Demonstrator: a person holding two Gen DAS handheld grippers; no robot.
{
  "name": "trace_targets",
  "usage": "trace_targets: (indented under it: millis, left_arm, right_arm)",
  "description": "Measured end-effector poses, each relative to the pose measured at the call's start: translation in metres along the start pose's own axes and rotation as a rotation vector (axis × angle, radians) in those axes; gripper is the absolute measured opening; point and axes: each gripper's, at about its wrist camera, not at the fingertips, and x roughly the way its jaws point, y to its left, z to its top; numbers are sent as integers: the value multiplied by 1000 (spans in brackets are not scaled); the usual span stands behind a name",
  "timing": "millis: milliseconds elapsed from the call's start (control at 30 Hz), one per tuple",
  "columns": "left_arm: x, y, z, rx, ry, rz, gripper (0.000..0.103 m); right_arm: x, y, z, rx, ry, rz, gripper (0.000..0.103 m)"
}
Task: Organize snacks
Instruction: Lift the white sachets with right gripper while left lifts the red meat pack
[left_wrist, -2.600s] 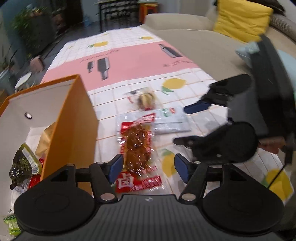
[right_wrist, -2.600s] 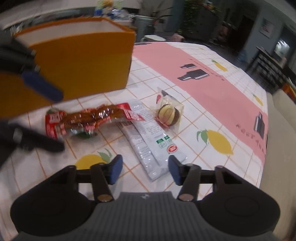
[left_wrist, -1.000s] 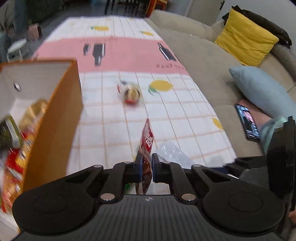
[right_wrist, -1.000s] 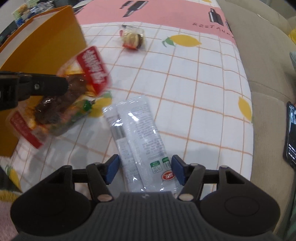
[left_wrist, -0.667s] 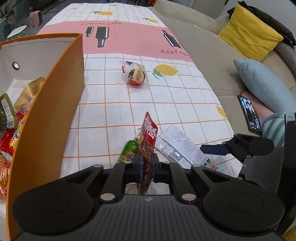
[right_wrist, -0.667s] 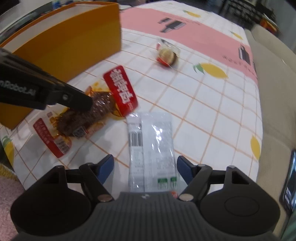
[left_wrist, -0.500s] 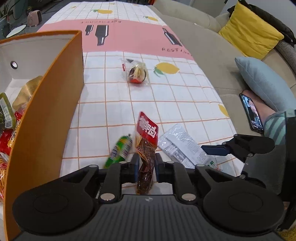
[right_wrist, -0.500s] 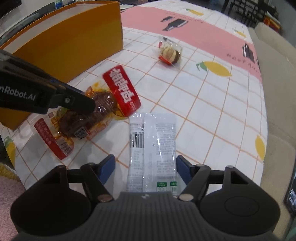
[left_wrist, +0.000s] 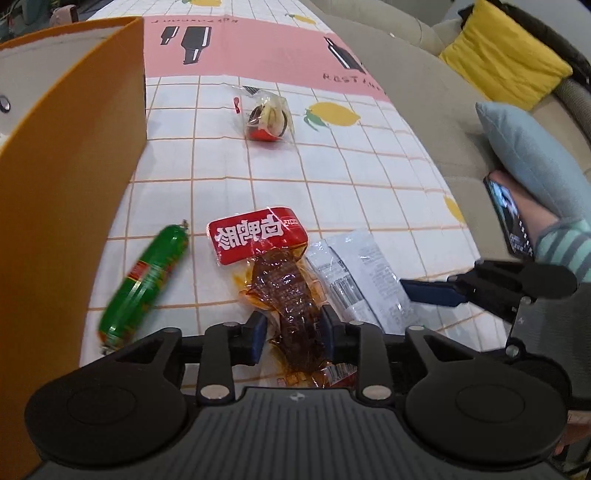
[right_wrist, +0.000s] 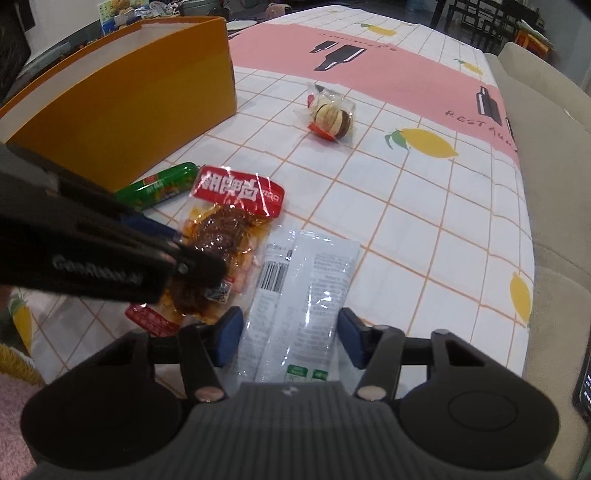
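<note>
Risk: left gripper (left_wrist: 293, 332) jaws sit parted around the meat packet (left_wrist: 284, 291), right gripper (right_wrist: 290, 341) jaws open astride the white packet (right_wrist: 303, 288); slick film may slip before reaching the orange box (right_wrist: 122, 107).

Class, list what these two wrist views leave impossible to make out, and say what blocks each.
- Orange box contents: both views, hidden by its wall.
- Meat packet near end: left wrist view, under the left gripper.
- White packet label: right wrist view, too small.
- Phone screen: left wrist view, blurred.

four snack packets (left_wrist: 284, 284), one orange box (left_wrist: 74, 184), two tongs (left_wrist: 293, 332)
</note>
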Motion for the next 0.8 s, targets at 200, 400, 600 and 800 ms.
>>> trace_targets:
  millis: [200,400,600,800]
  left_arm:
    - [0,1,2,-27,-44,-9,50]
    - [-20,-7,1,4,-119,-45,27]
    - [-17,-12,3,9,-121,-31,20]
    - [0,-11,4,-24,-66,29,20]
  right_arm:
    - [1,1,1,0,-18,5,51]
    - [2,0,3,15,-25,5,51]
    - [2,-1,5,36,-29,24,51]
    - [3,9,5,-1,-31,18,50]
